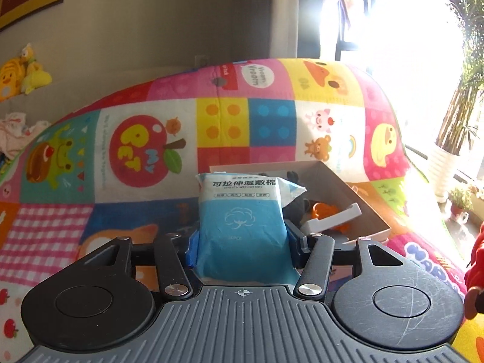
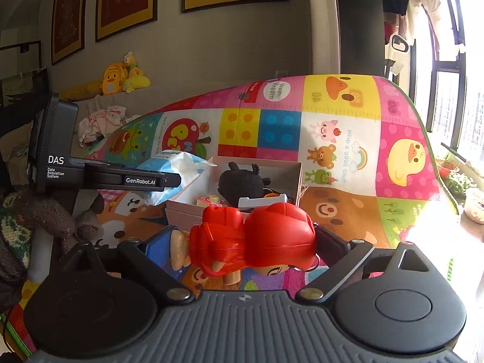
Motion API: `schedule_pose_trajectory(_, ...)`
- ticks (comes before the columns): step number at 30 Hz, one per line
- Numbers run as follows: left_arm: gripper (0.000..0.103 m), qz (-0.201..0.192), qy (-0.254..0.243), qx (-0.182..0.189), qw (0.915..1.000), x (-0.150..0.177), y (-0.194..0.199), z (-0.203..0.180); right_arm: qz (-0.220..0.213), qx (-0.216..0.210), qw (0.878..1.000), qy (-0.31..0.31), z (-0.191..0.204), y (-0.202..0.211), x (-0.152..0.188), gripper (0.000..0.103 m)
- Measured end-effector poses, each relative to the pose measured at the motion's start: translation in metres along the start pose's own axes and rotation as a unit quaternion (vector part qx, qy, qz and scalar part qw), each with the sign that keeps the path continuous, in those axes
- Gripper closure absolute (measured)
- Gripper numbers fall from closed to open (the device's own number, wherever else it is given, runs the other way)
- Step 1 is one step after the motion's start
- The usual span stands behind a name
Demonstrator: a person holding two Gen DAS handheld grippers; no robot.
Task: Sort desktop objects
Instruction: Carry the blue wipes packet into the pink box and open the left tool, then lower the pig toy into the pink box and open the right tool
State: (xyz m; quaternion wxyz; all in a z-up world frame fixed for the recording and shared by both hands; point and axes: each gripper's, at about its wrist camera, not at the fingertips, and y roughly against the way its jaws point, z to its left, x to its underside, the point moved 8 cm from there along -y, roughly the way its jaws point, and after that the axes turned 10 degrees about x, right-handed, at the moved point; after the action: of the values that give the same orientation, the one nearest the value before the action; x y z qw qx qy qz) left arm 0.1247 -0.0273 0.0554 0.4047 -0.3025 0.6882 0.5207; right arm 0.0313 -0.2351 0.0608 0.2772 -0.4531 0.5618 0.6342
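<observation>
My left gripper (image 1: 242, 242) is shut on a blue and white wet cotton pack (image 1: 240, 220), held upright just short of a pale open box (image 1: 372, 211). The pack also shows in the right wrist view (image 2: 172, 166), with the left gripper (image 2: 169, 180) beside the box's left edge. My right gripper (image 2: 239, 242) is shut on a red-haired toy figure (image 2: 254, 239), lying sideways, just in front of the box (image 2: 181, 208). The box holds a black plush toy (image 2: 242, 181), a white part (image 2: 261, 201), an orange item (image 1: 325, 210) and a small pink and yellow thing (image 2: 208, 201).
Everything rests on a colourful cartoon play mat (image 2: 348, 151) that curls up at the back. A sofa with yellow plush toys (image 2: 121, 75) and clothes (image 2: 99, 121) is behind on the left. Potted plants (image 1: 453, 151) and a bright window stand at the right.
</observation>
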Motion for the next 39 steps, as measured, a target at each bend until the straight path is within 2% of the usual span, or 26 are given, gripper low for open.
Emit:
schedule_pose_trajectory(7, 0.043, 0.002, 0.016, 0.007, 0.9998, -0.005, -0.065, 0.0, 0.019, 0.013, 1.0, -0.004, -0.007, -0.014, 0.008, 0.008)
schedule_pose_trajectory(9, 0.035, 0.001, 0.018, 0.0, 0.9998, -0.002, -0.07, 0.004, 0.024, 0.015, 1.0, -0.005, -0.009, -0.018, 0.009, 0.008)
schedule_pose_trajectory(10, 0.032, -0.003, 0.022, 0.0, 0.9997, 0.0, -0.066, 0.007, 0.026, 0.015, 1.0, -0.005, -0.009, -0.02, 0.01, 0.008)
schedule_pose_trajectory(12, 0.018, -0.019, 0.028, 0.004, 0.9994, 0.005, -0.051, 0.009, 0.031, 0.014, 0.999, -0.002, -0.007, -0.026, 0.01, 0.008)
schedule_pose_trajectory(14, 0.014, -0.035, 0.027, -0.001, 0.999, 0.011, -0.032, 0.011, 0.033, 0.014, 0.999, 0.007, -0.004, -0.033, 0.006, 0.008)
schedule_pose_trajectory(16, 0.012, -0.039, 0.027, -0.005, 0.9988, 0.02, -0.016, 0.013, 0.032, 0.012, 0.999, 0.015, 0.002, -0.042, -0.004, 0.008)
schedule_pose_trajectory(20, 0.009, -0.034, 0.049, -0.003, 0.9982, 0.042, 0.004, 0.018, 0.027, 0.003, 0.999, 0.022, 0.009, -0.073, -0.043, 0.008)
schedule_pose_trajectory(24, 0.008, -0.028, 0.087, 0.015, 0.9957, 0.062, 0.013, 0.025, 0.05, 0.028, 0.998, 0.03, 0.01, -0.127, -0.079, 0.008)
schedule_pose_trajectory(30, 0.008, -0.033, 0.113, 0.035, 0.9924, 0.07, 0.012, 0.032, 0.124, 0.032, 0.989, -0.073, -0.006, -0.212, -0.106, 0.008)
schedule_pose_trajectory(34, 0.008, -0.032, 0.123, 0.045, 0.9909, 0.073, 0.013, 0.034, 0.168, 0.045, 0.975, -0.138, -0.013, -0.258, -0.101, 0.008)
schedule_pose_trajectory(39, 0.007, -0.032, 0.134, 0.052, 0.9892, 0.074, 0.015, 0.036, 0.196, 0.079, 0.963, -0.166, -0.017, -0.29, -0.087, 0.008)
